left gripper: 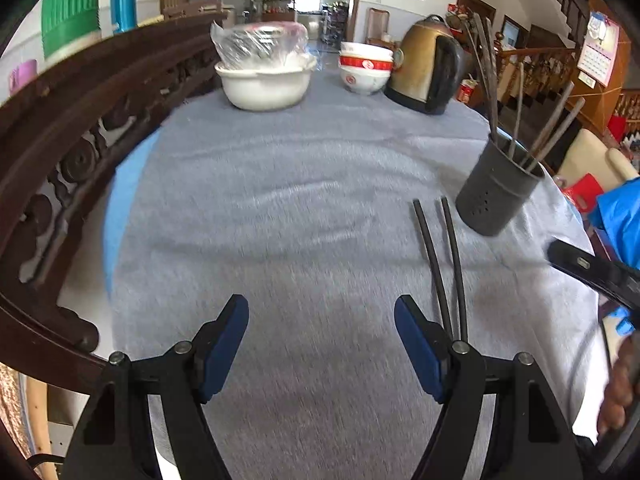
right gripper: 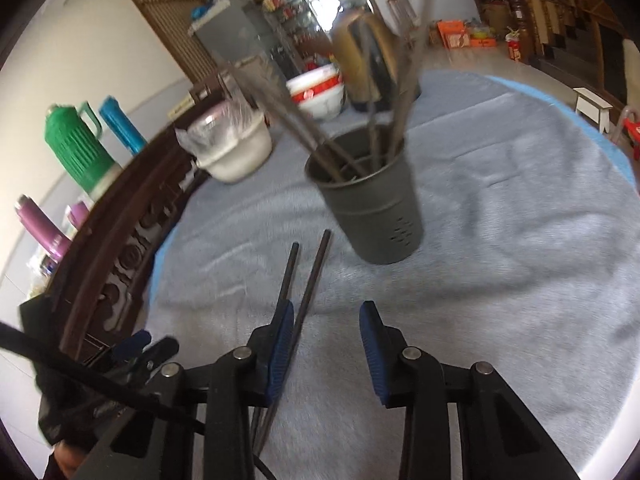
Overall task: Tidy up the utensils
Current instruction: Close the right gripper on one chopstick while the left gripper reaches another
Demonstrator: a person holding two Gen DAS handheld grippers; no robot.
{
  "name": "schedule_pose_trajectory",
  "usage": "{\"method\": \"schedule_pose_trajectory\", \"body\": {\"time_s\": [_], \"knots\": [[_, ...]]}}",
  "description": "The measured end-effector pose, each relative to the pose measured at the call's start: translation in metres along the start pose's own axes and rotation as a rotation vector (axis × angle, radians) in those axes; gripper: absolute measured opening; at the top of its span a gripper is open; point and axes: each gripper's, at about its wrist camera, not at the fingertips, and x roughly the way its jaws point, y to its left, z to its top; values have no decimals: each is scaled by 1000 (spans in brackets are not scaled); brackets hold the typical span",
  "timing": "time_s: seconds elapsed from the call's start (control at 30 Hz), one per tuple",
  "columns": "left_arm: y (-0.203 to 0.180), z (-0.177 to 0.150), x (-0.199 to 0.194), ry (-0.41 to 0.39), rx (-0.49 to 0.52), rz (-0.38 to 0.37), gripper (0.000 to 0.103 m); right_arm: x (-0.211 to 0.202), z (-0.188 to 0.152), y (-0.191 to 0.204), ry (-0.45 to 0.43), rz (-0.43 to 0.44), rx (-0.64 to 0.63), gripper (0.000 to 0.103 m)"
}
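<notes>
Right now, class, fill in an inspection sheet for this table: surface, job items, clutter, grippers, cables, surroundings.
Surface: round table under grey fleece cloth, wrinkled.
Job's things: two dark chopsticks lying flat beside dark grey perforated utensil cup, which holds more sticks.
Clutter: white basin with plastic-wrapped bowl, stacked red-and-white bowls, brass-coloured kettle.
Grippers: left gripper open, empty; right gripper open, one chopstick between its jaws.
Cables: black cable.
Surroundings: carved dark wooden chair back, green thermos.

Two dark chopsticks point(left gripper: 442, 264) flat on grey cloth, just beside upright dark holder point(left gripper: 498, 192) holding more.
</notes>
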Motion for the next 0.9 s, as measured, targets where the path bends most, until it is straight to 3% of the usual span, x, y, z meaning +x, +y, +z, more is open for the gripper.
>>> {"method": "schedule_pose_trajectory", "body": {"time_s": [0.4,0.67,0.9], "knots": [[10,-21,-1,50,5,-79,76,77,5,26,120,-73,-8,23],[20,-26,-5,60,4,-82,76,101,11,32,150,-90,12,20],[25,-22,-6,57,9,-80,76,112,13,34,173,-117,7,11]]}}
